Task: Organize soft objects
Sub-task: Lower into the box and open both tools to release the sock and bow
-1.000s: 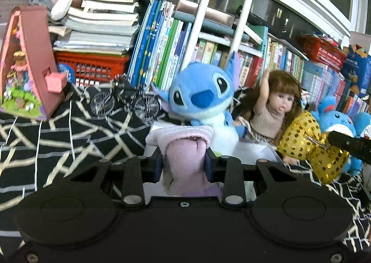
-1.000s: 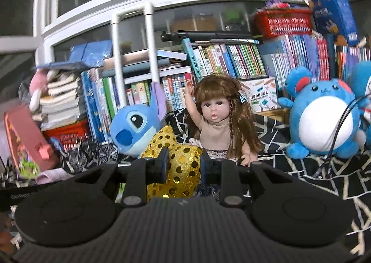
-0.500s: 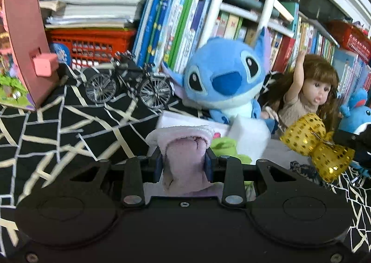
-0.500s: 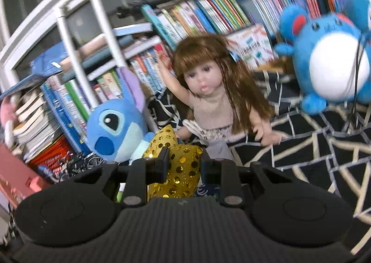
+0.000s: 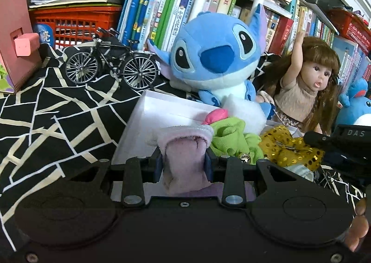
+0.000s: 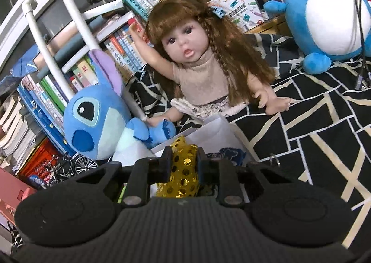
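My left gripper (image 5: 183,163) is shut on a pale pink sock (image 5: 183,147) and holds it over the near edge of a white box (image 5: 162,107). In the box lie a green cloth with a pink tip (image 5: 229,133) and a white sponge (image 5: 243,110). My right gripper (image 6: 184,165) is shut on a gold sequin bow (image 6: 184,170), low over the same white box (image 6: 222,130). The bow (image 5: 289,149) and the right gripper's finger also show in the left wrist view at the right.
A blue Stitch plush (image 5: 215,56) and a brown-haired doll (image 6: 197,59) sit just behind the box. A model bicycle (image 5: 111,63), a red basket (image 5: 74,24) and rows of books (image 5: 162,5) stand behind. A blue round plush (image 6: 329,17) sits at right on the black patterned cloth (image 5: 46,110).
Both grippers have moved forward and down toward the white box with the sock and the bow still held. The box contents have come into view.
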`<control>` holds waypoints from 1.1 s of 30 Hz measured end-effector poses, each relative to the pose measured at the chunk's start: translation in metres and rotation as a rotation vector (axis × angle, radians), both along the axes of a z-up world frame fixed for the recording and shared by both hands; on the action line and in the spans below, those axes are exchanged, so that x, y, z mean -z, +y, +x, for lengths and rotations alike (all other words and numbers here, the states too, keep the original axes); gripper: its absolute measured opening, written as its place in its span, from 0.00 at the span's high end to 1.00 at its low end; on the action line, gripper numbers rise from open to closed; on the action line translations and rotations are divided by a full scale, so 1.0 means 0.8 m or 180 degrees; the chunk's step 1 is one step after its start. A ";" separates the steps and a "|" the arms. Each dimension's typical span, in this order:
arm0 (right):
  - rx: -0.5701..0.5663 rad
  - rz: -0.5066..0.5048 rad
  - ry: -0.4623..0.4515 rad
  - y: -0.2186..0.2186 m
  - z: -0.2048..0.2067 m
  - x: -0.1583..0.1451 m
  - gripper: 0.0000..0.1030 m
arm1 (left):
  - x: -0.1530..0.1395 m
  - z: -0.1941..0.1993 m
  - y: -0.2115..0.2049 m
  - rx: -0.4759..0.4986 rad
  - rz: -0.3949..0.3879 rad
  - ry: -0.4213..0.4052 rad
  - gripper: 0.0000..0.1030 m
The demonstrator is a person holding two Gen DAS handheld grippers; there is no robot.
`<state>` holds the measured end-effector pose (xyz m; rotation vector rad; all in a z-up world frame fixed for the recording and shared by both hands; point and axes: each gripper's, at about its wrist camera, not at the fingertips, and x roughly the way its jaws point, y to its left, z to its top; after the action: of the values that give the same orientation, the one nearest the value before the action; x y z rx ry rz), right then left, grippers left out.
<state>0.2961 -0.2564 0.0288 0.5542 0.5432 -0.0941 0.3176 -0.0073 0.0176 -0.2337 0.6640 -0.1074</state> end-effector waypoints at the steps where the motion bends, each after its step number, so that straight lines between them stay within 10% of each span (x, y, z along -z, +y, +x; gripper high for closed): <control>1: -0.0018 -0.0009 0.0009 0.002 0.001 0.001 0.77 | 0.001 0.001 -0.002 0.0009 0.0002 0.0004 0.68; 33: -0.0228 -0.0111 0.0036 -0.013 -0.016 -0.002 0.52 | -0.008 -0.012 -0.006 0.0106 0.0100 0.0079 0.51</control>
<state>0.2836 -0.2672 0.0304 0.5000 0.5709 -0.0386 0.3079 -0.0124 0.0241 -0.1940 0.6940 -0.1261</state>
